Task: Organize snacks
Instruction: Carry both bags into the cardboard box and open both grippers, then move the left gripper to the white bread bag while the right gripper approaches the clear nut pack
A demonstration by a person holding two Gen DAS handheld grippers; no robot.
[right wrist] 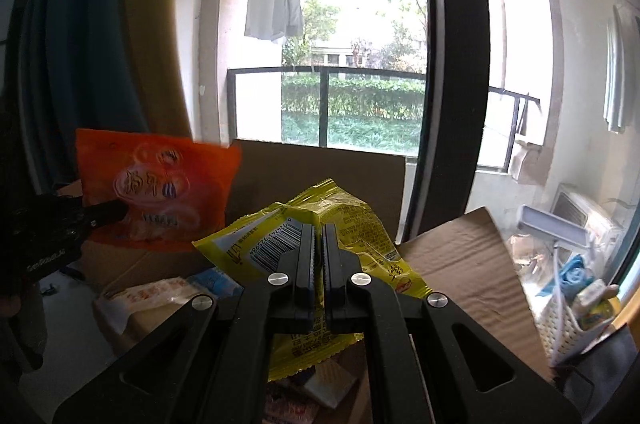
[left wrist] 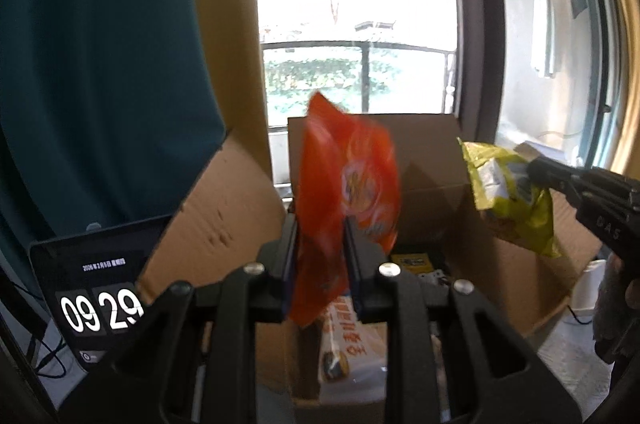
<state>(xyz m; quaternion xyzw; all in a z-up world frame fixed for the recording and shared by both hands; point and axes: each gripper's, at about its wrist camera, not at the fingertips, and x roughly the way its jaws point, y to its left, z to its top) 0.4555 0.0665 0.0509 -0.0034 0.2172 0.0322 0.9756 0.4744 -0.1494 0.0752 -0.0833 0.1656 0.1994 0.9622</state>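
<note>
My left gripper (left wrist: 320,224) is shut on an orange snack bag (left wrist: 352,175) and holds it upright above an open cardboard box (left wrist: 224,207). The orange bag also shows in the right wrist view (right wrist: 156,191) at the left, pinched by the left gripper (right wrist: 120,212). My right gripper (right wrist: 319,228) is shut on a yellow-green snack bag (right wrist: 344,220), also held above the box. In the left wrist view the yellow bag (left wrist: 508,195) hangs at the right from the right gripper (left wrist: 536,169). More packets (left wrist: 352,348) lie inside the box.
A tablet showing a clock (left wrist: 96,296) leans left of the box. A window and balcony rail (right wrist: 328,103) are behind. A white basket with items (right wrist: 580,308) and cluttered things stand at the right. A box flap (right wrist: 464,264) sticks out right.
</note>
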